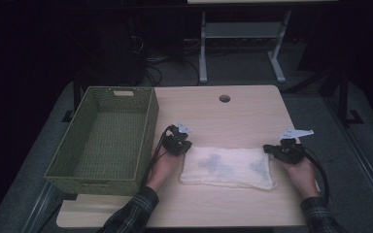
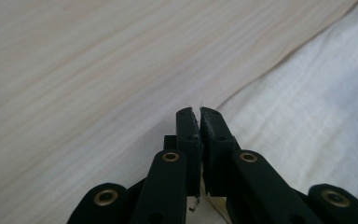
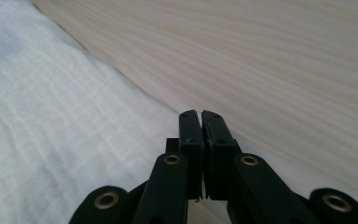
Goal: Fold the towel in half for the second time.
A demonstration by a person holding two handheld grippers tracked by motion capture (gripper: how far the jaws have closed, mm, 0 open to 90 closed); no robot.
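My left gripper (image 1: 183, 143) and right gripper (image 1: 272, 148), jaws pressed together, pinch the far corners of the folded white cotton cloth (image 1: 228, 166) at frame centre. I should lift both corners evenly, keeping it taut.

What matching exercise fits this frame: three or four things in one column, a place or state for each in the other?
Things:
1. green basket
2. white cloth
3. left hand-held gripper
4. round hole

Places or states:
A. lying flat between both hand-held grippers
B. jaws together at the cloth's far left corner
C. at the table's far edge
D. on the table's left side, nothing inside

Pairs: 1-D, 2-A, 3-B, 4-C
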